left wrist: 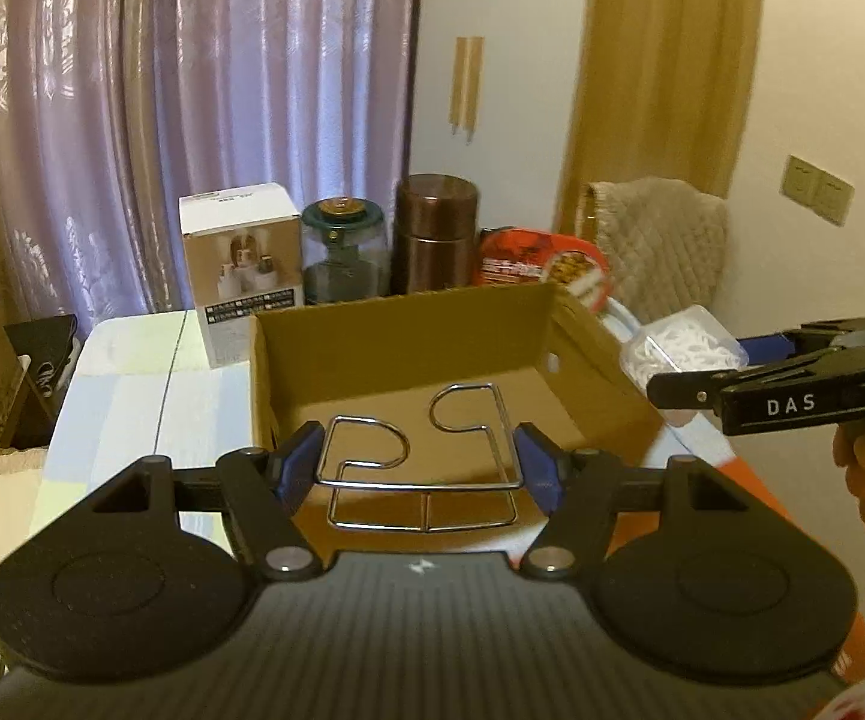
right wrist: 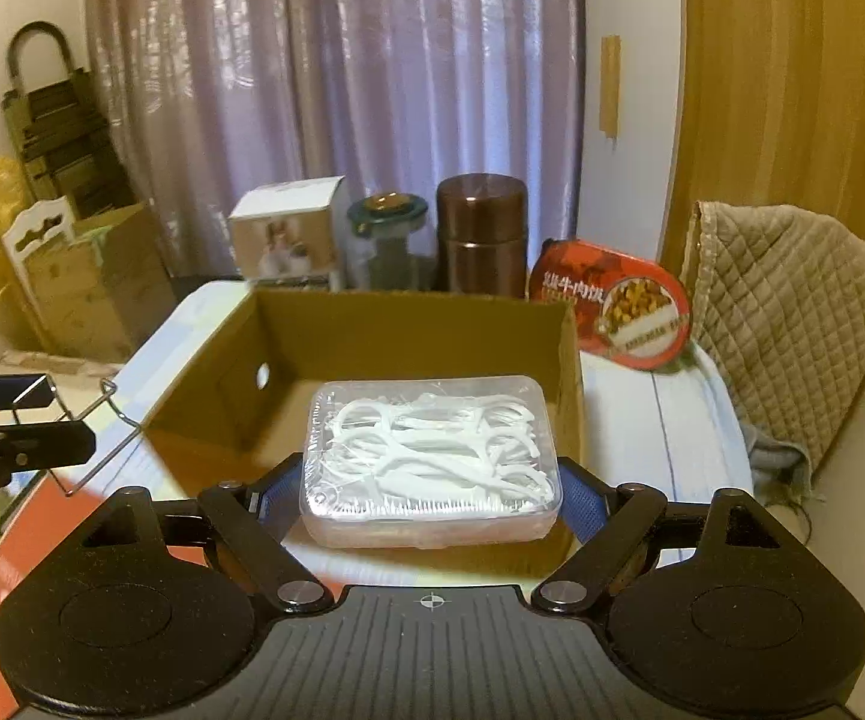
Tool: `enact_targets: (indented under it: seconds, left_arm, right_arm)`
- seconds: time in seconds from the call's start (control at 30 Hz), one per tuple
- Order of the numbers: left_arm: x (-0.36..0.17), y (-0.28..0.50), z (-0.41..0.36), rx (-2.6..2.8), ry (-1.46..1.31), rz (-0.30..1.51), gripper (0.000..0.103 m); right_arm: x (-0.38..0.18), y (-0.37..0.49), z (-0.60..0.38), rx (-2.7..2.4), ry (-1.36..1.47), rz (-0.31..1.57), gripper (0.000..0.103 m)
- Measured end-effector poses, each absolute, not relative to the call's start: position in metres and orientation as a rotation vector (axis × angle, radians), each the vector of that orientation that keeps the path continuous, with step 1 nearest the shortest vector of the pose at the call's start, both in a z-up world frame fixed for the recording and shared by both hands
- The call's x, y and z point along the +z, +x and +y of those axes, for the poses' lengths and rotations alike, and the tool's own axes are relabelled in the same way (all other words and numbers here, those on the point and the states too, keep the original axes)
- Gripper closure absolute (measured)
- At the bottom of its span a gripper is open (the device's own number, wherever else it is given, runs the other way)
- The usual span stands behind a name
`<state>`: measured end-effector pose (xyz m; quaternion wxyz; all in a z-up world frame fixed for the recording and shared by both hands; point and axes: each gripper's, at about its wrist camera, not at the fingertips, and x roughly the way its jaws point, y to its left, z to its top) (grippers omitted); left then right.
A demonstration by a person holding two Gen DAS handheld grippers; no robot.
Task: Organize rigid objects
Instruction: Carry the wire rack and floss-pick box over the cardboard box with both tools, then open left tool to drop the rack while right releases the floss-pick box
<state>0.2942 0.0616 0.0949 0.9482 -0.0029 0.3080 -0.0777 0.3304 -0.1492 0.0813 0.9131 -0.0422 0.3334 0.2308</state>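
Cardboard box [right wrist: 408,324] sits open on the worktop [right wrist: 660,420], brown and plain, with a small round hole in one side wall, and its floor looks bare. The left gripper [left wrist: 417,459] has its blue fingers [left wrist: 297,462] clamped on a thin shiny wire rack [left wrist: 426,468], bent into curly loops, and holds it up in front of the box, over its near edge. The right gripper [right wrist: 429,495] has its fingers pressed on both ends of a clear plastic case [right wrist: 432,462] with rounded corners, and holds it up in front of the box too. The case is full of little white floss picks [right wrist: 432,438], all in a jumble. Behind the box stand a white carton [left wrist: 240,270] with a picture on it, a glass jar [left wrist: 342,252] with a dark green lid, and a tall, smooth, brown metal canister [left wrist: 435,234]. To the right of the box, at its back corner, a round red food tub [right wrist: 618,303] leans on its side. Farther right of the box is a chair with a soft quilted beige blanket [right wrist: 786,312] draped over it. Far behind the box hangs a shiny purple curtain [right wrist: 336,90] with long folds.
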Motion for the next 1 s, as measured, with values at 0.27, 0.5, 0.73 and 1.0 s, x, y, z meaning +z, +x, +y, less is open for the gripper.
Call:
enact_targets:
  seconds: [0.27, 0.5, 0.73, 1.0]
  left_arm:
    - [0.073, 0.352, 0.072, -0.129, -0.008, 0.683, 0.038]
    - [0.046, 0.383, 0.070, -0.133, 0.000, 0.741, 0.038]
    - [0.031, 0.399, 0.067, -0.128, -0.006, 0.770, 0.038]
    - [0.020, 0.406, 0.062, -0.130, -0.008, 0.788, 0.038]
  right_arm:
    - [0.056, 0.390, -0.129, 0.460, -0.071, 0.791, 0.021]
    - [0.026, 0.409, -0.121, 0.447, -0.083, 0.857, 0.021]
    - [0.010, 0.419, -0.120, 0.436, -0.074, 0.883, 0.021]
    - [-0.002, 0.425, -0.125, 0.424, -0.046, 0.895, 0.021]
